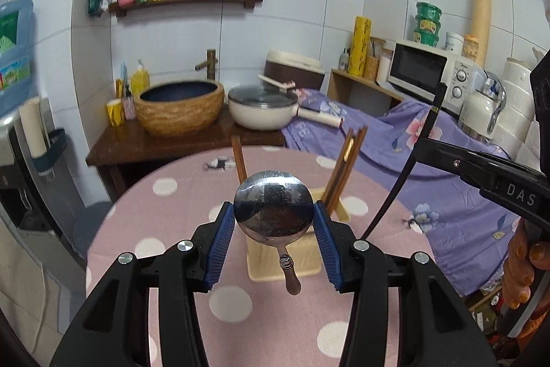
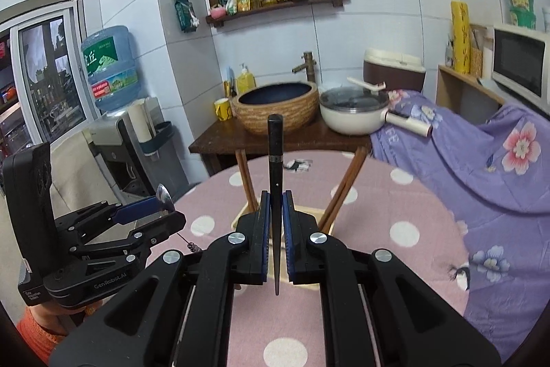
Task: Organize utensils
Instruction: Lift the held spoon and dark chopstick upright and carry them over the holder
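My left gripper (image 1: 274,215) is shut on the bowl of a metal spoon (image 1: 273,207), its wooden handle hanging down, above a pale wooden utensil holder (image 1: 302,258) on the pink dotted table. Brown chopsticks (image 1: 343,174) stand in the holder. My right gripper (image 2: 275,222) is shut on a black chopstick (image 2: 275,181), held upright over the holder (image 2: 240,215). The right gripper also shows in the left wrist view (image 1: 488,171) at the right, and the left gripper in the right wrist view (image 2: 161,208) at the left.
A round table with a pink dotted cloth (image 1: 192,263) is below. Behind it a wooden stand carries a basin (image 1: 178,107) and a white pot (image 1: 263,110). A purple flowered cloth (image 1: 447,195) covers furniture at right, with a microwave (image 1: 426,71). A water dispenser (image 2: 110,92) stands left.
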The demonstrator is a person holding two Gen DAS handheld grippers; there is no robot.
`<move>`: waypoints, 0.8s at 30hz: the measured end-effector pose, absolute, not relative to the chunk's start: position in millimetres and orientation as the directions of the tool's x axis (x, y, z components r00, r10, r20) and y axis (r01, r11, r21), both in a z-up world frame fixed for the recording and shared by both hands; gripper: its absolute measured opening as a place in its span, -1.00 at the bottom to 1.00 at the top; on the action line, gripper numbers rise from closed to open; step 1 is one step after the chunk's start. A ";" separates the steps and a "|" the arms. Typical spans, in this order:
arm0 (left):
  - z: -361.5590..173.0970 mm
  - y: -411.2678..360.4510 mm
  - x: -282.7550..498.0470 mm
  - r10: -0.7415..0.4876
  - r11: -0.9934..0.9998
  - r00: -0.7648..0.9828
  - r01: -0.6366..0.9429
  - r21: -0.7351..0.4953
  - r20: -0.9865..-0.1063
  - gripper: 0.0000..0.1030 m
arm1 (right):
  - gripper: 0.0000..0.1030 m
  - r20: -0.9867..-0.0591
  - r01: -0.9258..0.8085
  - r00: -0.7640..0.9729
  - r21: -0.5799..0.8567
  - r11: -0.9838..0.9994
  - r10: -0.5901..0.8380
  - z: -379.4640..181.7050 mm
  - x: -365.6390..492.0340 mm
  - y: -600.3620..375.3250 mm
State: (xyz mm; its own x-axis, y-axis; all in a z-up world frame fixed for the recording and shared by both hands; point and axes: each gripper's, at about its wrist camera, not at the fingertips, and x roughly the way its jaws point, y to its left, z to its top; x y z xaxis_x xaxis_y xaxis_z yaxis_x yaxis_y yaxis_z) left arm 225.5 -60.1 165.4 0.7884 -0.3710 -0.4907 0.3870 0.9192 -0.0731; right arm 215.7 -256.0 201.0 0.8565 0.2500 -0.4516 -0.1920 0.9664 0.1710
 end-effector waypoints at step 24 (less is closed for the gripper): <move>135.9 -106.3 313.1 -0.288 0.944 0.790 0.329 -0.022 -0.540 -0.11 | -0.84 -0.435 -0.099 0.887 0.139 0.985 0.151 168.6 298.6 -254.9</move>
